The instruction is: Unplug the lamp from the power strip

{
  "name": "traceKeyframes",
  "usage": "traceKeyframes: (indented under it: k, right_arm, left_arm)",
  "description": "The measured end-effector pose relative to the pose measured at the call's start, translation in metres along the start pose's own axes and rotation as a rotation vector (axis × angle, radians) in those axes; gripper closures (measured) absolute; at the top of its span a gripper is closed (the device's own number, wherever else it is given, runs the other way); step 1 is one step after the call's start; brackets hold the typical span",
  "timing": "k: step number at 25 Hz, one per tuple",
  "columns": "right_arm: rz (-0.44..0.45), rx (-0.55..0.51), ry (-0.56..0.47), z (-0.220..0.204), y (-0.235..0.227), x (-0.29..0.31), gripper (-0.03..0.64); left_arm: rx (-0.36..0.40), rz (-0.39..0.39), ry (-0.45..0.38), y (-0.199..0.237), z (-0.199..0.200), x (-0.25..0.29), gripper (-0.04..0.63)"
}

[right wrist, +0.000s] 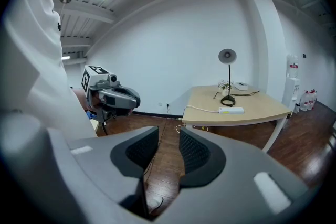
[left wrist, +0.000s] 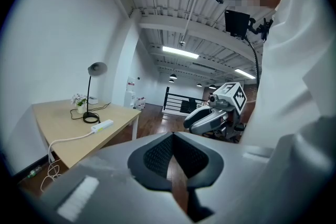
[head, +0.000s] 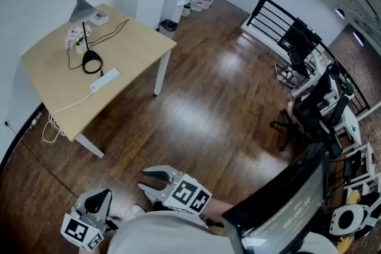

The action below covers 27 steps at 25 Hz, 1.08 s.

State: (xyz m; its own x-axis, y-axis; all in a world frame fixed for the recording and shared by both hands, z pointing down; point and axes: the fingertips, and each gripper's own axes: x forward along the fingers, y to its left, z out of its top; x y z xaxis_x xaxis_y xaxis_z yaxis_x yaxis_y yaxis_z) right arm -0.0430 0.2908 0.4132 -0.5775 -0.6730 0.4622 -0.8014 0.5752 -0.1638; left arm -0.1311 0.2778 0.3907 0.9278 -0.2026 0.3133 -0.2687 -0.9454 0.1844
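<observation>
Left tongs sit together, right tongs apart, both empty, far from the desk holding lamp and power strip.

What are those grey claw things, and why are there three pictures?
Those are tongs. A person holds one pair in each hand, so there is no robot here. One picture comes from a camera on the person's head, looking down at the room. The other two come from little cameras riding on the tongs themselves. The left tongs are closed and the right tongs are open. Neither pair holds anything. Across the room stands a wooden table. On it are a grey lamp, a white power strip, a small pot of flowers and a white box.
</observation>
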Motion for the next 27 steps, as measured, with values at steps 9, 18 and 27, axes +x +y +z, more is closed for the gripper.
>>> traceKeyframes:
  k: [9,18,27]
  right_arm:
    - [0.006,-0.022,0.008,-0.003,0.007,-0.012,0.489]
    - [-0.001,-0.032,0.018,-0.010,0.006,-0.015,0.489]
    - [0.000,-0.036,0.027,-0.006,0.009,-0.012,0.491]
  left_arm:
    - [-0.001,0.003,0.009,-0.012,-0.003,0.001,0.591]
    - [-0.003,0.005,0.007,-0.017,-0.009,0.002,0.591]
    - [-0.012,0.013,0.010,-0.011,-0.010,-0.003,0.591]
